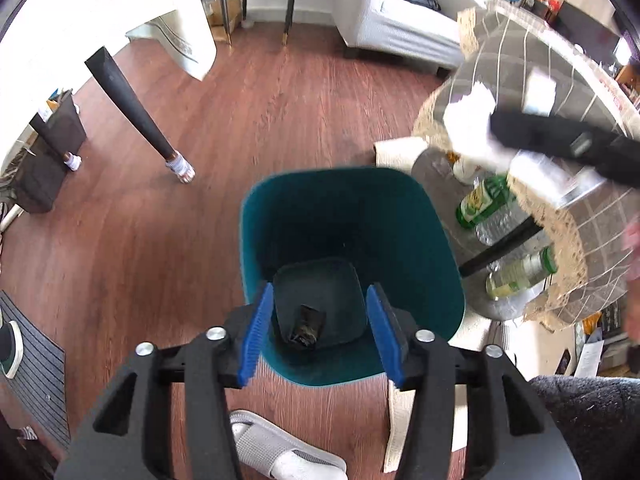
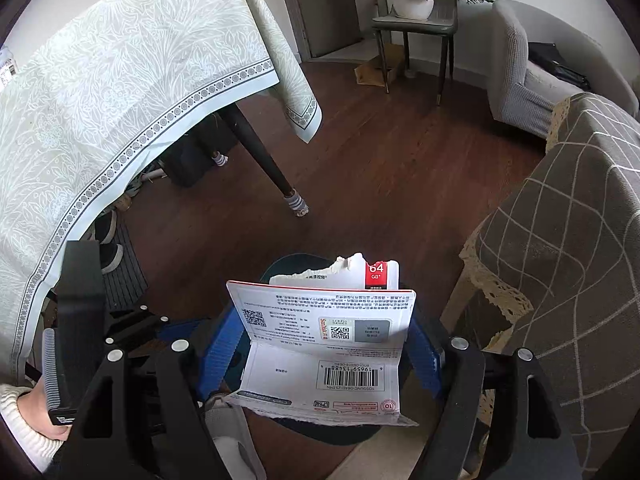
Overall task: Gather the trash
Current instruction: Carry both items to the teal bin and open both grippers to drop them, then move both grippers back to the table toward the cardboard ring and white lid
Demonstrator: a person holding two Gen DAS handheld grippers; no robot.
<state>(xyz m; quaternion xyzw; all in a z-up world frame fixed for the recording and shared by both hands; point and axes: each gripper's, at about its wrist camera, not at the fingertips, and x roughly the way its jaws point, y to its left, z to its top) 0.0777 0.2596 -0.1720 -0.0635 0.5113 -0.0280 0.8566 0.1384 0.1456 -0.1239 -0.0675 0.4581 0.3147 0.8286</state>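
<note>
Card packaging (image 2: 326, 344) | between right gripper (image 2: 326, 356) pads | above teal bin (image 1: 352, 276)

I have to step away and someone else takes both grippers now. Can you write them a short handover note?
Left gripper: open, empty, right over the teal bin.
Right gripper: shut on torn card packaging, also above the bin.
Done: one dark wrapper lies in the bin's bottom.
Left: release the packaging into the bin. Whether the bottles under the side table count as trash is unclear.
</note>
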